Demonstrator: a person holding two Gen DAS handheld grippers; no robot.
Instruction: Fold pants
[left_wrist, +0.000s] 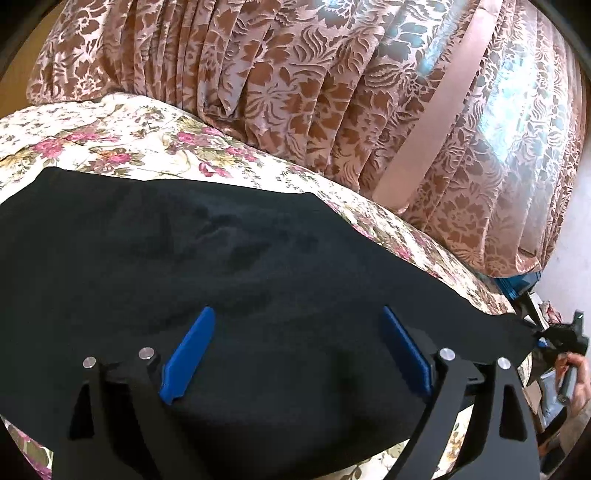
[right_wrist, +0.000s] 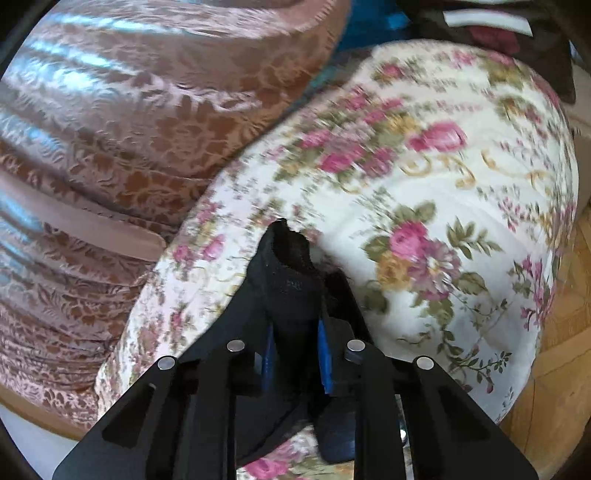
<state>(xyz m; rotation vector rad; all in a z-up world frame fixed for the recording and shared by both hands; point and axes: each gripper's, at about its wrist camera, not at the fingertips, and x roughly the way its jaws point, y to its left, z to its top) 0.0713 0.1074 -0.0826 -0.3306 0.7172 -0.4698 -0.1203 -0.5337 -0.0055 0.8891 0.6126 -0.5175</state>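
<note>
- Step in hand, by my reading: a fold or a straightening pull, with one end of the black pants gripped and the other end not yet taken.
- Right gripper: blue pads drawn together on a bunched edge of black cloth, which pokes out past the fingertips. In the left wrist view the same gripper shows at the far right, with a corner of the pants drawn out to a point toward it.
- Left gripper: blue fingers wide apart, low over the near part of the pants, nothing between them. Whether the tips touch the cloth I cannot tell.
- Next move, as a judgement: the left gripper has to come down and close on the near edge, so both ends can be carried together; the pinch should catch every layer, or the lower one will lag.
- Pants lie spread across the bed, on its flowered cover, mostly flat, with shallow wrinkles near the middle.
- The cloth is plain black and matte; waistband and legs cannot be told apart here.
- Patterned curtain hangs just behind the bed.
- Right wrist view is motion-blurred; fine detail there is unreliable.
</note>
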